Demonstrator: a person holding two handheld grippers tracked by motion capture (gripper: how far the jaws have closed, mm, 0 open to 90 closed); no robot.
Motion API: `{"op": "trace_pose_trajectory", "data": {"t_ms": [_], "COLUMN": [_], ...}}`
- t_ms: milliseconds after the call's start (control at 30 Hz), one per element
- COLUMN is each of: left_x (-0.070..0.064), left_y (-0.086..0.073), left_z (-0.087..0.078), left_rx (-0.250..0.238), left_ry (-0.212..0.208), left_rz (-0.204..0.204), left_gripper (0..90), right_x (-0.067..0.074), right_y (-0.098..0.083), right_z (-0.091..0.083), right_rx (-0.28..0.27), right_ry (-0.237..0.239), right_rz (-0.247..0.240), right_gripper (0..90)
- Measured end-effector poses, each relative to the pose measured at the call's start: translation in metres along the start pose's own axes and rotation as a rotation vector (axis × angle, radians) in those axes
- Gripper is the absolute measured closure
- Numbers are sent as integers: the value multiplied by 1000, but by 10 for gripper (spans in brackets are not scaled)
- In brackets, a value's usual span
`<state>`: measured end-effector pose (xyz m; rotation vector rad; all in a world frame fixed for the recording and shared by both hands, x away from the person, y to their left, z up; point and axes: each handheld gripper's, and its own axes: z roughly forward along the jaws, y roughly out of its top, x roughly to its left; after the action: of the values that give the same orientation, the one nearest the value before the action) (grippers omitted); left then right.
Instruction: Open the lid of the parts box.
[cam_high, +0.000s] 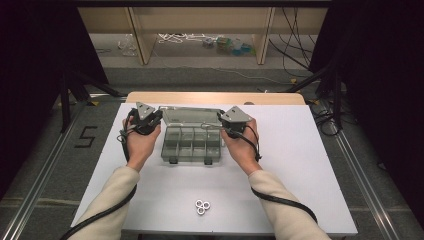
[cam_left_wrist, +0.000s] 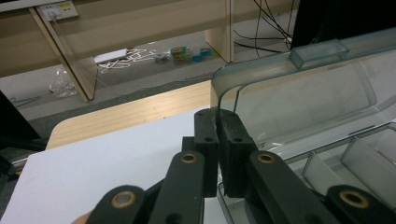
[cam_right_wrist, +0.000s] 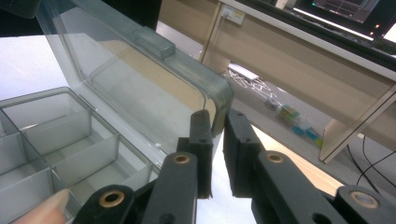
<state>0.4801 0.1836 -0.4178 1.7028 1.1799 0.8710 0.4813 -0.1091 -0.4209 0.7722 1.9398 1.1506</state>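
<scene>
Nearest the camera in the high view, three small white rings (cam_high: 202, 206) lie clustered on the white table (cam_high: 300, 200), close to its near edge and well apart from everything else.

Farther back, at the middle of the table, sits the clear compartment box (cam_high: 192, 145), its lid (cam_high: 192, 116) swung up and leaning toward the table's far edge. Both latches hang off the box's near rim. The compartments that can be seen hold nothing.

At the lid's left corner, the left gripper (cam_left_wrist: 217, 122) pinches the lid's rim (cam_left_wrist: 219, 91) between its pads, jaws pressed almost together on the thin plastic. At the lid's right corner, the right gripper (cam_right_wrist: 215, 122) has the rounded lid corner (cam_right_wrist: 219, 93) between its jaws; they are drawn in narrow around it, though whether both pads press on it is hard to tell.

Bare white surface runs wide on both sides of the box and in front of it, between the forearms. Behind the lid only a narrow strip of white and a wooden edge (cam_high: 215, 97) remain before the table ends.
</scene>
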Motion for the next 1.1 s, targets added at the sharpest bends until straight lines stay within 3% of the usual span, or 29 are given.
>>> {"op": "trace_pose_trajectory", "data": {"t_ms": [1100], "left_x": [8], "left_y": [12], "left_z": [19], "left_rx": [23], "left_ry": [-15], "left_rz": [-49], "left_gripper": [871], "right_x": [-11], "right_y": [7], "right_z": [16], "right_rx": [10], "right_ry": [-19], "right_rz": [64], "right_gripper": [822]}}
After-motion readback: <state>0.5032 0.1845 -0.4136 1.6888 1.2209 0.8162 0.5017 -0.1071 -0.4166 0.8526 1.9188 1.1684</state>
